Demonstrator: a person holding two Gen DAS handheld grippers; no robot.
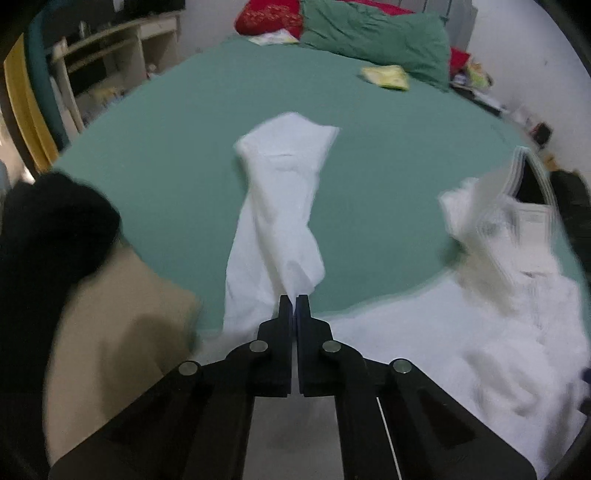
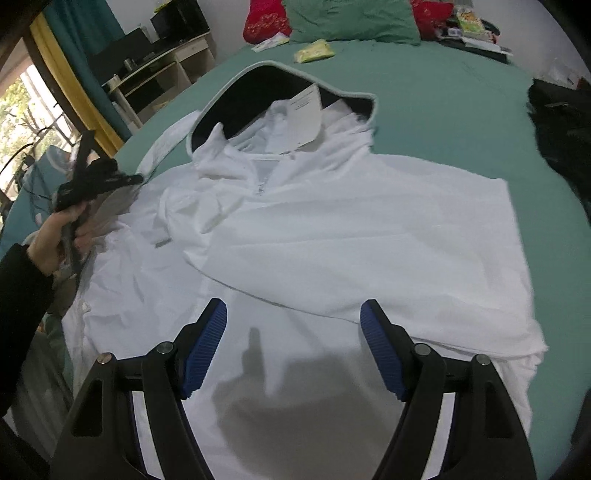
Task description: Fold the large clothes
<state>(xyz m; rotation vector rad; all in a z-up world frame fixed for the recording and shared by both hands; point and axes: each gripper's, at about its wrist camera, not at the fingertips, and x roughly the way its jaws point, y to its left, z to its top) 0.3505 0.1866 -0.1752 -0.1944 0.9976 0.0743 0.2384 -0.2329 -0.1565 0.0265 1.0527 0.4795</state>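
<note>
White hoodie sleeve [image 1: 275, 206] pinched in left gripper [image 1: 294, 301]; right gripper [image 2: 293, 314] fingers spread wide.

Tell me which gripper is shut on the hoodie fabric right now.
The left gripper: its jaws are pinched together on the white hoodie's sleeve, lifting it. The right gripper is wide open above the hoodie's body, holding nothing.

Far beyond the jaws: green pillow [image 2: 349, 18] & red cushion [image 2: 264, 20] at bed's [image 2: 443, 103] head; yellow packet [image 2: 314, 51] nearer; desk [image 2: 162, 70] far left.
</note>
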